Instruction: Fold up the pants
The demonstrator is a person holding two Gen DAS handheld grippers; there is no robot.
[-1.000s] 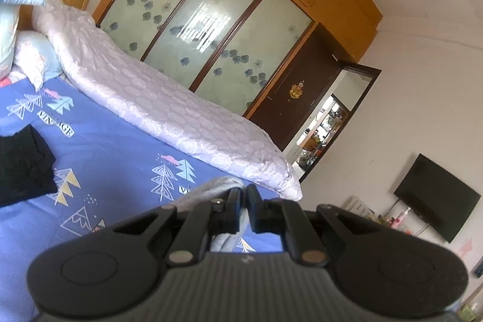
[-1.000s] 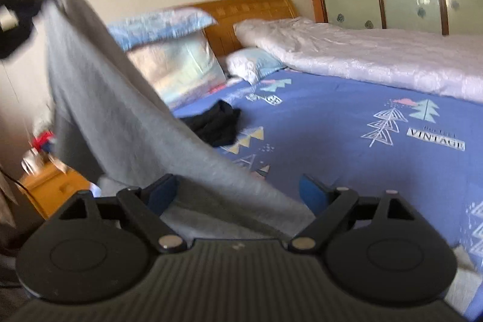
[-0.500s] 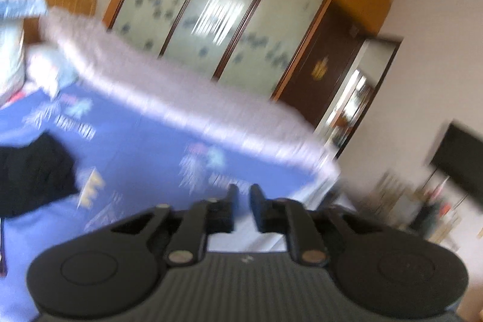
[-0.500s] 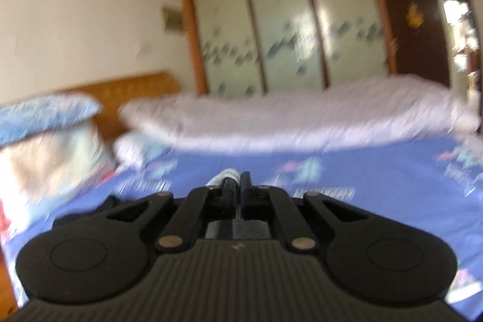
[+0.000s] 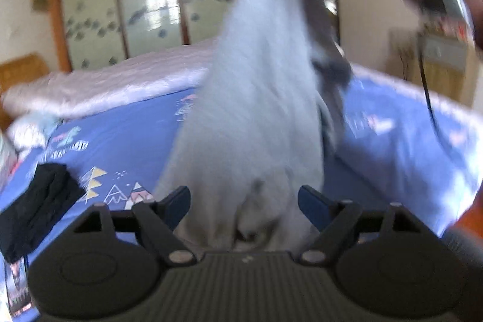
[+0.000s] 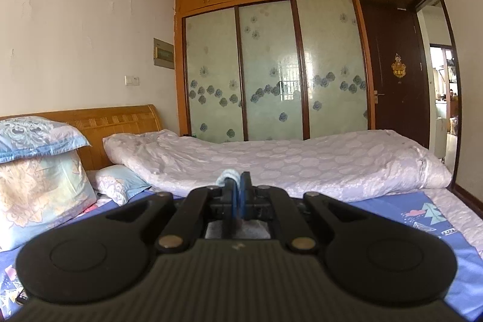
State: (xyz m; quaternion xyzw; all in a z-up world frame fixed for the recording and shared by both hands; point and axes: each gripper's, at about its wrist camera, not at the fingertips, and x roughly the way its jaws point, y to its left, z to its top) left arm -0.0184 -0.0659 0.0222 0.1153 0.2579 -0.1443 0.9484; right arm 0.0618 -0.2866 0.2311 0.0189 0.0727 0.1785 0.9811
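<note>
Left wrist: my left gripper point(image 5: 244, 201) gapes wide, grey pants point(image 5: 256, 98) hanging between its fingers over the blue sheet point(image 5: 126, 138). Right wrist: my right gripper point(image 6: 238, 189) pinches a pants edge point(image 6: 227, 174), clear above the bed.

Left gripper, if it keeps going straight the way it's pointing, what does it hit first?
Most likely the gray pants. They hang directly ahead of the left gripper, and their bunched lower part sits between its spread fingers. Blur makes the depth uncertain. The blue bedsheet lies beyond.
</note>
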